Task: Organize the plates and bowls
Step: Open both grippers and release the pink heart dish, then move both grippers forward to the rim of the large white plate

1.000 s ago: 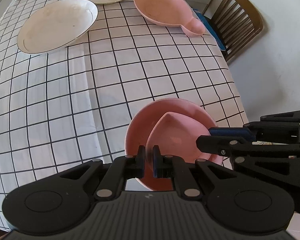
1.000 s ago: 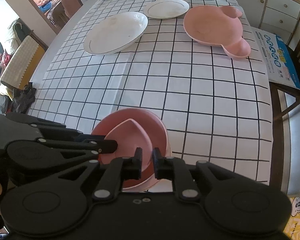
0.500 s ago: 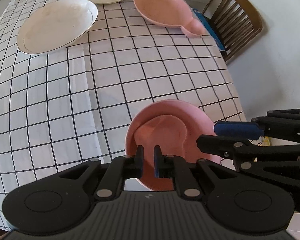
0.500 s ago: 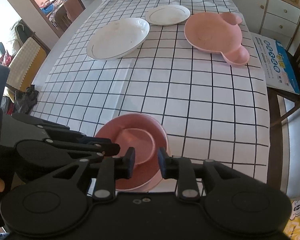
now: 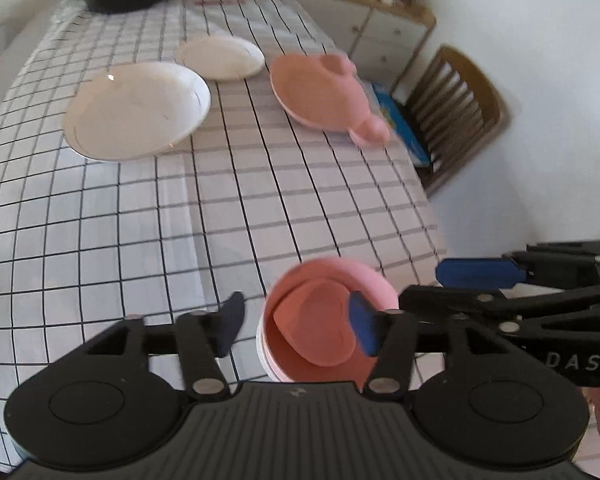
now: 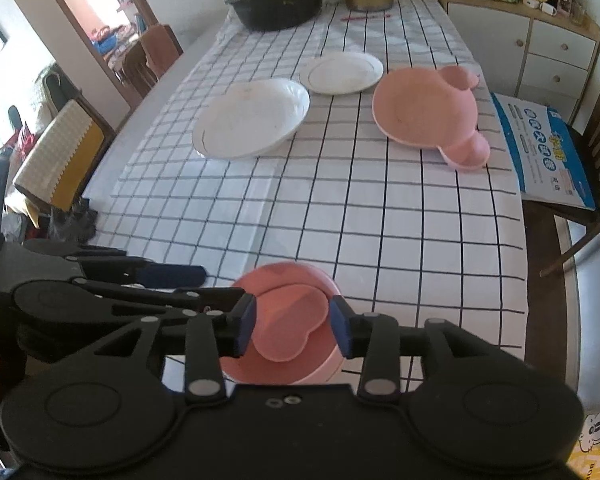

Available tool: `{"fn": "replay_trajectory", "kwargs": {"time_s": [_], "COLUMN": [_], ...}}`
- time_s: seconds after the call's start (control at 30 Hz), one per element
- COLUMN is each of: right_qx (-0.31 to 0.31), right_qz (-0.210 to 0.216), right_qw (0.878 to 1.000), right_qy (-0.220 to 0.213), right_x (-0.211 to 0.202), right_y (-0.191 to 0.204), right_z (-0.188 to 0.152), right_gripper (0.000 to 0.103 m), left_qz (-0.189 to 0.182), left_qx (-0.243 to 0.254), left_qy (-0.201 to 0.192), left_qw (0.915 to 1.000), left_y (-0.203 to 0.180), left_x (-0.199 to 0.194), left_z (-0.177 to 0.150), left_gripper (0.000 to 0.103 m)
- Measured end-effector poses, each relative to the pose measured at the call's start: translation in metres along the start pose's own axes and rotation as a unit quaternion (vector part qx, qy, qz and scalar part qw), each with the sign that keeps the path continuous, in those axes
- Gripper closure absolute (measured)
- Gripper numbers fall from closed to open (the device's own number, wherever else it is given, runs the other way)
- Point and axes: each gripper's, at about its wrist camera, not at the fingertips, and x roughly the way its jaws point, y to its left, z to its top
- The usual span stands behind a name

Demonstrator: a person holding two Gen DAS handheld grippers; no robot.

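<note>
Both tools, left (image 5: 296, 330) and right (image 6: 292, 326), have just been opening, jaws wide and empty, leaving the heart dish (image 6: 290, 330) nested in the pink bowl (image 6: 320, 280) to save tabletop (image 6: 380, 208) space.

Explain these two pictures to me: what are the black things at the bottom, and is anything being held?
There is no robot here. A person holds a pair of black tongs in each hand, and each pair carries a camera that looks along its fingers. One picture comes from the left tongs, the other from the right tongs; each also shows the other pair at its side.

On the checked tablecloth lie a big white plate, a small white plate and a pink mouse-shaped dish. Close by, a pink heart-shaped dish sits inside a pink bowl.

Both tongs have just been opening. The bowl stack shows between their fingers, but nothing is gripped.
</note>
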Motion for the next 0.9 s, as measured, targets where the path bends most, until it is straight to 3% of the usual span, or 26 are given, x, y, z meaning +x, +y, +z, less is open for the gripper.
{"fn": "replay_trajectory", "kwargs": {"time_s": [0.13,0.23,0.33,0.47,0.9], "right_qx": [-0.006,-0.013,-0.011,-0.007,-0.018], "right_qz": [-0.001,0.001,-0.003,-0.006,-0.004], "right_qw": [1.000,0.999,0.999,0.998,0.997], "right_qy": [-0.025,-0.038,-0.053,-0.065,-0.073], "right_x": [-0.012,-0.017,-0.022,-0.025,0.017], "right_y": [0.009,0.017,0.023,0.027,0.029], "right_z": [0.002,0.004,0.008,0.020,0.119], "right_gripper": [0.040,0.034,0.019,0.008,0.003], "left_qz": [0.004,0.012,0.013,0.021,0.092], "left_qx": [-0.010,-0.009,-0.006,-0.009,-0.068], "left_qy": [-0.024,-0.042,-0.058,-0.075,-0.108], "left_qw": [0.9996,0.9990,0.9982,0.9969,0.9874], "left_y": [0.007,0.011,0.017,0.027,0.079], "left_x": [-0.016,-0.026,-0.036,-0.046,-0.029], "left_z": [0.001,0.002,0.003,0.010,0.081], "left_gripper": [0.043,0.042,0.038,0.033,0.033]}}
